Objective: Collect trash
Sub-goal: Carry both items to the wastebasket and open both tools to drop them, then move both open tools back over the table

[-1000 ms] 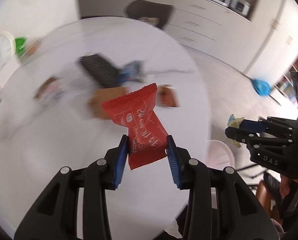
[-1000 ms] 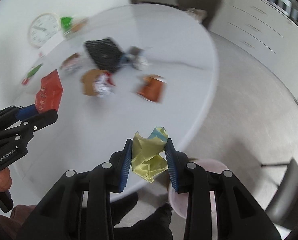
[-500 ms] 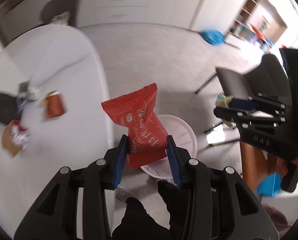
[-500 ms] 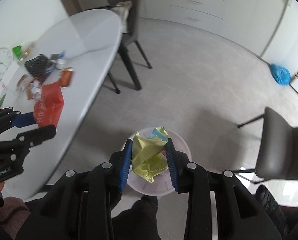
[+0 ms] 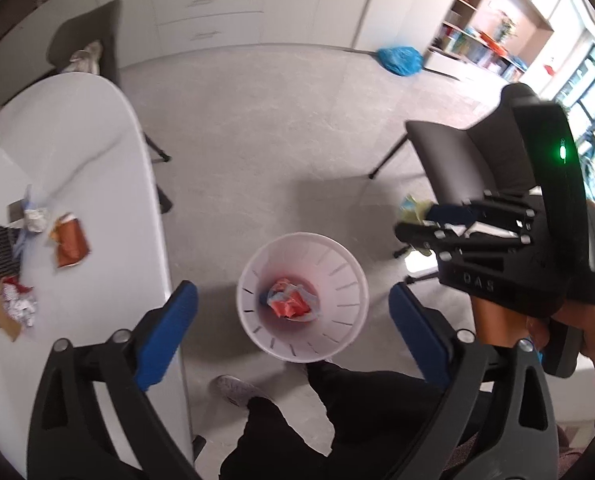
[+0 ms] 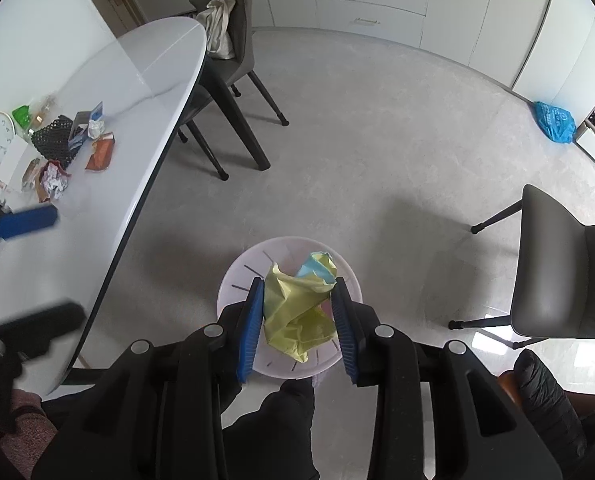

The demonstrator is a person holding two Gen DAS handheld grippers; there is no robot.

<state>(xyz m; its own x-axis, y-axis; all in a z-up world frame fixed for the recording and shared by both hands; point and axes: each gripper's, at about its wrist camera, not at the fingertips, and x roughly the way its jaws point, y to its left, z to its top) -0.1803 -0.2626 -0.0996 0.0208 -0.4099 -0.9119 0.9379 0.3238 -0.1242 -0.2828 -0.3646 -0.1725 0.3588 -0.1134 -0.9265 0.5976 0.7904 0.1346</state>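
Left gripper (image 5: 291, 316): opening wide over the white bin (image 5: 257, 336), nothing between the pads, so the red wrapper (image 5: 287, 306) lies inside. Right gripper (image 6: 299, 330): clamped narrow on the crumpled yellow wrapper (image 6: 297, 316), poised above the same bin for dropping. Farther off on the table (image 6: 97, 240): more wrappers (image 6: 101, 154) awaiting collection.

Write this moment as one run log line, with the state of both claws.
left claw: opening, nothing between | right claw: shut on yellow wrapper | bin: below both
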